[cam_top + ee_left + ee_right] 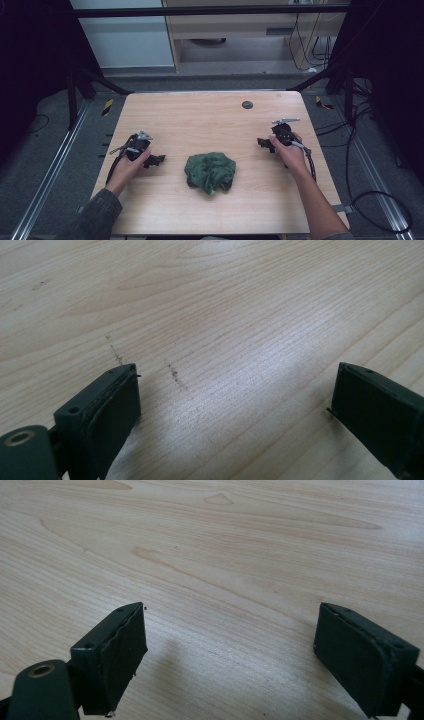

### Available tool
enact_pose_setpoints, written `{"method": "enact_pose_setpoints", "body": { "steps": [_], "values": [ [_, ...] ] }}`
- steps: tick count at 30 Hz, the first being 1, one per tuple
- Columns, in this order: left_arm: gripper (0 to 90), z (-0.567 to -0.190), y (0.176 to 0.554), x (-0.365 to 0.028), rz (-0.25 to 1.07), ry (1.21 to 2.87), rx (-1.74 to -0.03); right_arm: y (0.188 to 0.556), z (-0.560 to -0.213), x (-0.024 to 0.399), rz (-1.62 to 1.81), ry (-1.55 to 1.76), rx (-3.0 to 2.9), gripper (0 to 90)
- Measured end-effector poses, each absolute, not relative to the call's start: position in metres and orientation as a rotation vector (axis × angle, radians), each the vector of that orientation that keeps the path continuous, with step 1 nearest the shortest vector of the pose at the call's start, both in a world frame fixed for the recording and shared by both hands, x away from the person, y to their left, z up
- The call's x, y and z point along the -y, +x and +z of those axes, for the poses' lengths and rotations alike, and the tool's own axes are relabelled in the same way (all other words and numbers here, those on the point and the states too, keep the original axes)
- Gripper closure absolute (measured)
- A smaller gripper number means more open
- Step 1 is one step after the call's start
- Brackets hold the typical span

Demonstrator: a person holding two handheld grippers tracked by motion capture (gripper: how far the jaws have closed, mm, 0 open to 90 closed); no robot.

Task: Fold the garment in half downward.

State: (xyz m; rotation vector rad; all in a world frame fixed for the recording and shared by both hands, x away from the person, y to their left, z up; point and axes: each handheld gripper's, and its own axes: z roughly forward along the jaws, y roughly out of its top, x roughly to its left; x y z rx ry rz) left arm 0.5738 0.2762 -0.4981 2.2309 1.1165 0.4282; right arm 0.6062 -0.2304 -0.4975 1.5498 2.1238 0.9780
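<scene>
- Since the green cloth [210, 172] lies crumpled mid-desk between your hands, a pinch may catch several layers and lift one lump.
- Your left tool [154, 161] and right tool [264, 144] both gape wide, holding nothing, over bare desk [240, 315].
- You cannot tell the cloth's edges, corners or what garment it is.

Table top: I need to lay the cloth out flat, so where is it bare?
Bare wood runs from the green cloth back to the dark round disc. Tighter between the left gripper and right gripper, with the cloth between them.
</scene>
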Motion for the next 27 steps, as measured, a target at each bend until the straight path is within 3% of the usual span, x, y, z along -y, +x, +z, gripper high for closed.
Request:
{"method": "enact_pose_setpoints", "body": {
  "steps": [11,27],
  "values": [
    [0.0,-0.507,0.576,-0.278,0.477,2.147,-1.079,0.610,-0.504,0.230,0.991,1.555,-2.059,11.9],
    [0.0,-0.508,0.572,-0.275,0.503,2.119,-1.144,0.605,-0.511,0.207,0.854,1.543,-1.965,4.9]
  ]
}}
